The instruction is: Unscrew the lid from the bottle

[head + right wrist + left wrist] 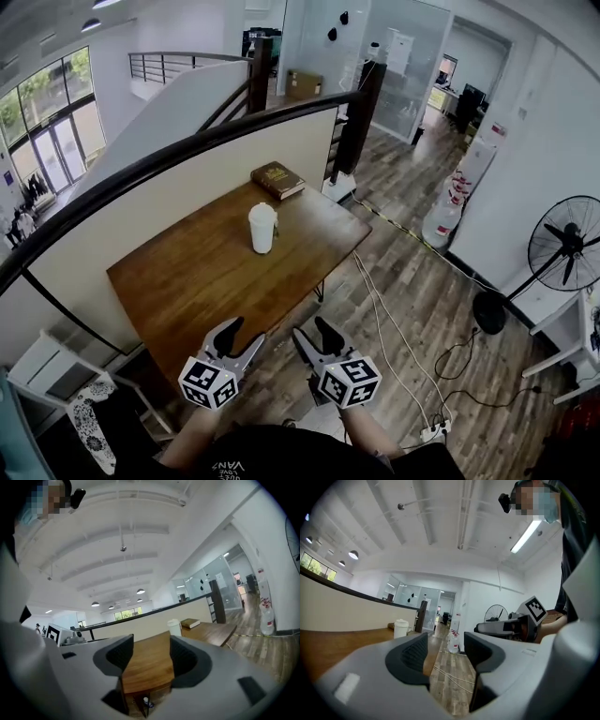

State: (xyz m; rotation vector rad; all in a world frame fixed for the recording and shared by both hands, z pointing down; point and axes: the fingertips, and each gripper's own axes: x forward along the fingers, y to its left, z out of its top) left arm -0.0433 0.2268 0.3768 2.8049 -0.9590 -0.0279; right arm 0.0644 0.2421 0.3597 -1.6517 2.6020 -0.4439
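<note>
While both grippers hang near the lower edge of the head view, the white bottle (262, 234) stands upright on the far half of the wooden worktop (178, 281), its lid (262, 210) on top and nothing touching it; a brown book (277, 179) lies flat beyond it at the far corner, apart from the bottle. The left gripper (247, 331) is held by the worktop's near corner, well apart from the bottle; its fingers (410, 656) are spread, with only the plank floor (450, 681) showing in the gap between them; in its own view the bottle appears small and far off, to the left of that gap. The right gripper (310, 328) is just beside the left one, on its right, over the floor; its fingers (119, 653) are likewise spread and pinch nothing; through their gap the worktop's near corner shows, and the bottle sits far beyond, just above the right finger, with the book to its right. Each gripper carries a marker cube (208, 382) at its near end; a black railing (187, 145) curves along the far-left side of the worktop; on the right, a black fan (565, 246) stands on the floor, and some water jugs (442, 223) are grouped near the wall.
</note>
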